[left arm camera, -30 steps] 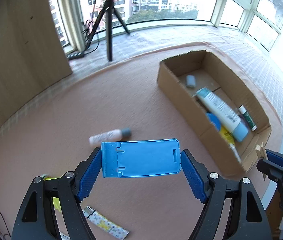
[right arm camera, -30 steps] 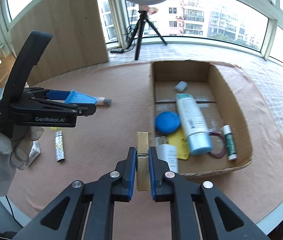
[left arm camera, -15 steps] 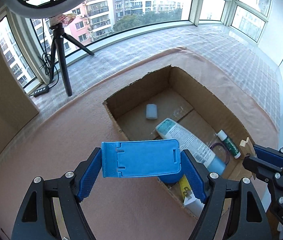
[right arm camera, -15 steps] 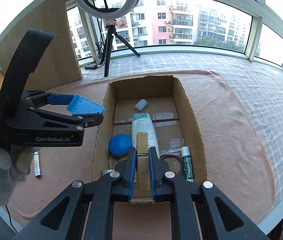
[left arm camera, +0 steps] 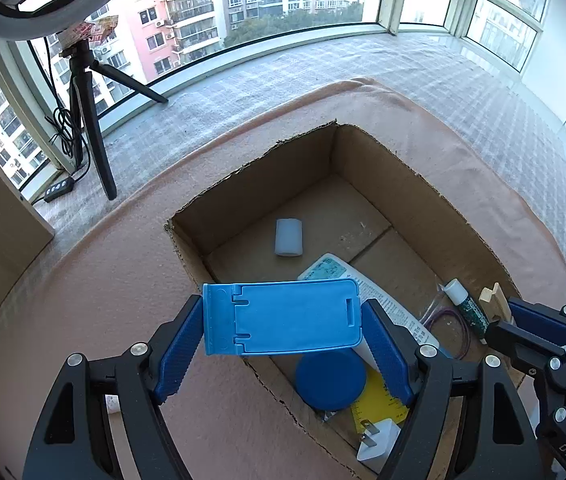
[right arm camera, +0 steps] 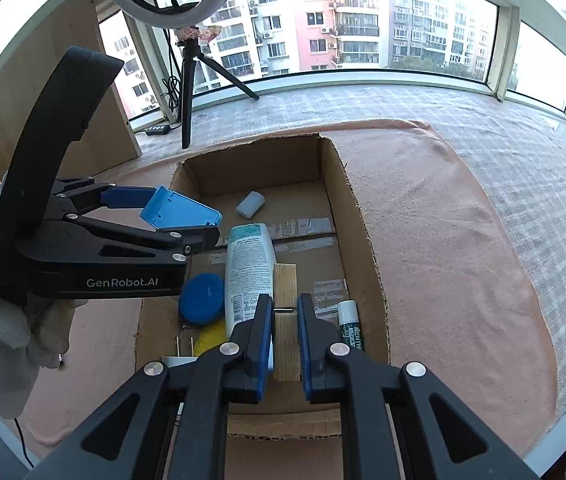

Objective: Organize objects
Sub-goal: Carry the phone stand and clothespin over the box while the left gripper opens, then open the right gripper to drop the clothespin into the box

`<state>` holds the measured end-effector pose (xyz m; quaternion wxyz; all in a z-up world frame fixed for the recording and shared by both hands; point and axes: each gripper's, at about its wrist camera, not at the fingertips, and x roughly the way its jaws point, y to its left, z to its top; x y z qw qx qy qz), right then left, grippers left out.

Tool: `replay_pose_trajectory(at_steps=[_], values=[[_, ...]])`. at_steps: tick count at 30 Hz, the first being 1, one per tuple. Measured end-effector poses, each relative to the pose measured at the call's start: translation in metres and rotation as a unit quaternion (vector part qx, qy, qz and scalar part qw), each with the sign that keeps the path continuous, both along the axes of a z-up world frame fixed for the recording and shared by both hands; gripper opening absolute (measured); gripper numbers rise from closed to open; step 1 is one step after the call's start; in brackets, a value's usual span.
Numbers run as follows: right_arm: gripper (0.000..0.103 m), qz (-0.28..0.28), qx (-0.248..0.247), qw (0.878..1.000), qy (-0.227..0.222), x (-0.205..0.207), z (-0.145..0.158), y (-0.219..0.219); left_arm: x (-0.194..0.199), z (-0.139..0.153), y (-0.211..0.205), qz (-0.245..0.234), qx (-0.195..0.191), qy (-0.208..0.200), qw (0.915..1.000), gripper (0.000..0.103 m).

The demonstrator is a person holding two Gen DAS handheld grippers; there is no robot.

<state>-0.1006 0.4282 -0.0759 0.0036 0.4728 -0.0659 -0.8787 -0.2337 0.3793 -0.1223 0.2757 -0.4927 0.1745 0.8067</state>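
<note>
The left hand-held gripper (left arm camera: 283, 330) clamps the blue phone stand (left arm camera: 281, 317) above the cardboard box (left arm camera: 423, 184); the right hand-held gripper (right arm camera: 285, 330) grips a wooden clothespin (right arm camera: 285, 320). Best lower each over bare floor before releasing.

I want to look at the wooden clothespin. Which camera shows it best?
The right wrist camera: the clothespin sits front and centre, pinched in the right gripper, over the box. The left wrist camera catches only its tip at the right edge.
</note>
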Motion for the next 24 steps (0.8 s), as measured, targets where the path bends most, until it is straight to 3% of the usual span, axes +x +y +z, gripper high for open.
replay_pose_trajectory(at_steps=[4, 7, 15, 24], values=[[0.013, -0.002, 0.0, 1.0, 0.001, 0.0, -0.001, 0.002, 0.0, 0.0, 0.002, -0.002, 0.002, -0.002, 1.0, 0.081], [0.033, -0.005, 0.002, 1.0, 0.007, 0.003, 0.001, 0.001, -0.002, 0.0, 0.0, 0.005, 0.009, -0.015, 0.9998, 0.081], [0.036, -0.009, -0.01, 1.0, 0.01, 0.008, 0.004, -0.002, 0.008, 0.014, -0.015, 0.014, 0.016, 0.001, 0.9998, 0.081], [0.038, -0.001, -0.026, 1.0, 0.01, 0.017, 0.01, -0.022, 0.029, 0.028, -0.063, 0.044, 0.03, 0.005, 0.9986, 0.081]])
